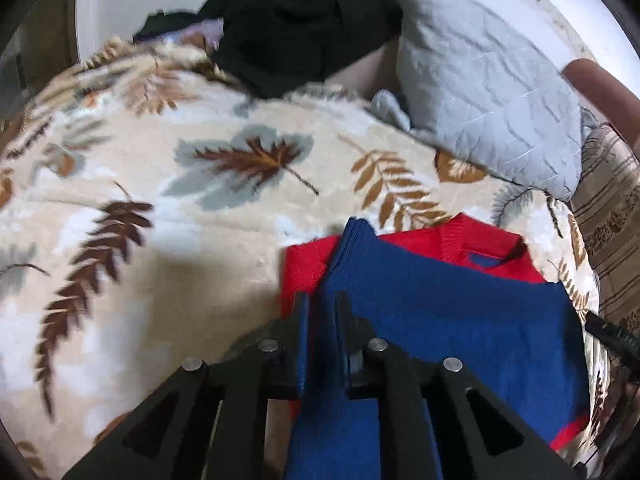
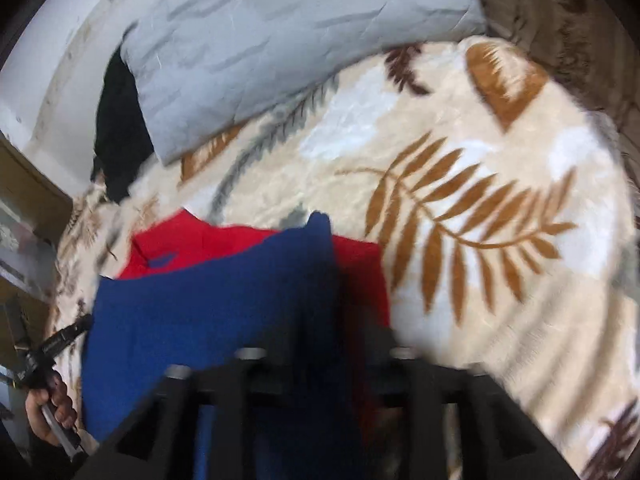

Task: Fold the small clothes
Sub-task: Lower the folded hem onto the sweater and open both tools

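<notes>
A small red and blue knitted garment lies on a leaf-patterned blanket. Its blue part is folded over the red part, with the red collar showing beyond. My left gripper is shut on the blue fabric's left corner and holds it up. In the right wrist view, my right gripper is shut on the blue fabric's right corner over the red layer. This view is blurred by motion. The left gripper's handle and hand show at the lower left.
A grey quilted pillow lies at the back right of the bed, also shown in the right wrist view. A pile of black clothes sits at the back. A striped brown cover lies at the right edge.
</notes>
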